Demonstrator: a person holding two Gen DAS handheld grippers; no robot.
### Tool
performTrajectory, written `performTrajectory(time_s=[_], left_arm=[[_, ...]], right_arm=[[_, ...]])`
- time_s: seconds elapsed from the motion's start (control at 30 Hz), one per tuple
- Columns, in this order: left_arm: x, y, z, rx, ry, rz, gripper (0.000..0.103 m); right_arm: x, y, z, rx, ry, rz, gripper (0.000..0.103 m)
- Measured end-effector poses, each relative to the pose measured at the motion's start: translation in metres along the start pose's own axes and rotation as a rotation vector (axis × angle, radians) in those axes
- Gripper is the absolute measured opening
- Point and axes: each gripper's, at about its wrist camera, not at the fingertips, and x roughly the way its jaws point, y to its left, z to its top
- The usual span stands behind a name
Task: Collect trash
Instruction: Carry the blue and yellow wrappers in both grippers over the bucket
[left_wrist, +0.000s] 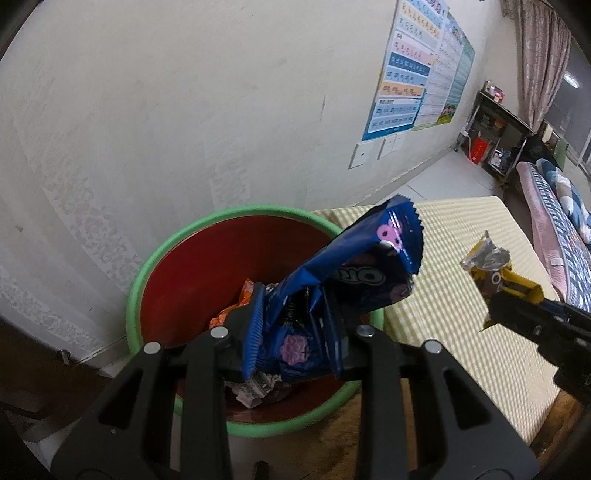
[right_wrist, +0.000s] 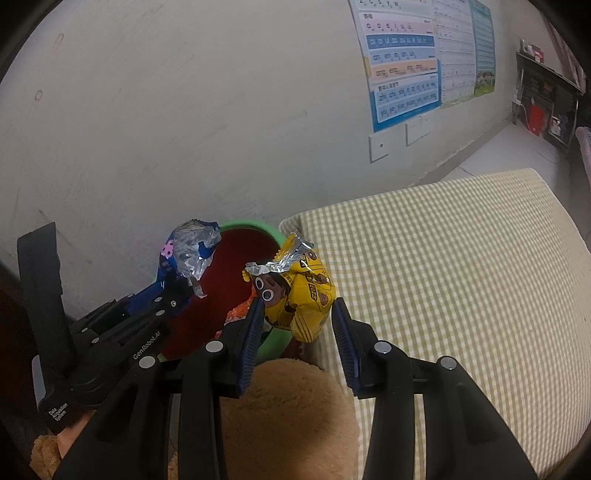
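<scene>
Left wrist: left gripper (left_wrist: 293, 328) pinched narrow on the blue wrapper (left_wrist: 354, 266), pitched steeply down over the bin (left_wrist: 147, 273). Only this view looks into the bin: orange wrapper (left_wrist: 236, 310) and a silver-white scrap (left_wrist: 251, 393) on the bottom, so two pieces inside. Blue wrapper's top flops toward 1 o'clock, past the bin rim. Right gripper (left_wrist: 496, 295) enters at 3 o'clock with the yellow wrapper (left_wrist: 487, 264), over the checked cushion (left_wrist: 461, 314).

Right wrist: right gripper (right_wrist: 297, 328) at mid width, yellow wrapper (right_wrist: 299, 295) between the fingers, the left pad against it; contact at the right pad unclear. Also tilted down. Only here: blue wrapper's (right_wrist: 192, 254) silver inside, and the left gripper (right_wrist: 175, 291) from the side at 9 o'clock, over the bin (right_wrist: 273, 236). Tan plush (right_wrist: 288, 406) at 6 o'clock, cushion (right_wrist: 443, 277) at 3.

Count: two grippers, one wrapper each, one bin.
</scene>
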Motion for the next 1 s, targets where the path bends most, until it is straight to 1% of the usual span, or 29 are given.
performTrajectory(time_s=[0.47, 1.0], left_arm=[[0.014, 0.015, -0.003, -0.028, 0.031, 0.029, 0.029], [0.035, 0.029, -0.008, -0.058, 0.078, 0.042, 0.029]], right_arm=[[0.021, 0.014, 0.005, -0.033, 0.035, 0.013, 0.038], [0.038, 0.019, 0.009, -0.032, 0.073, 0.014, 0.039]])
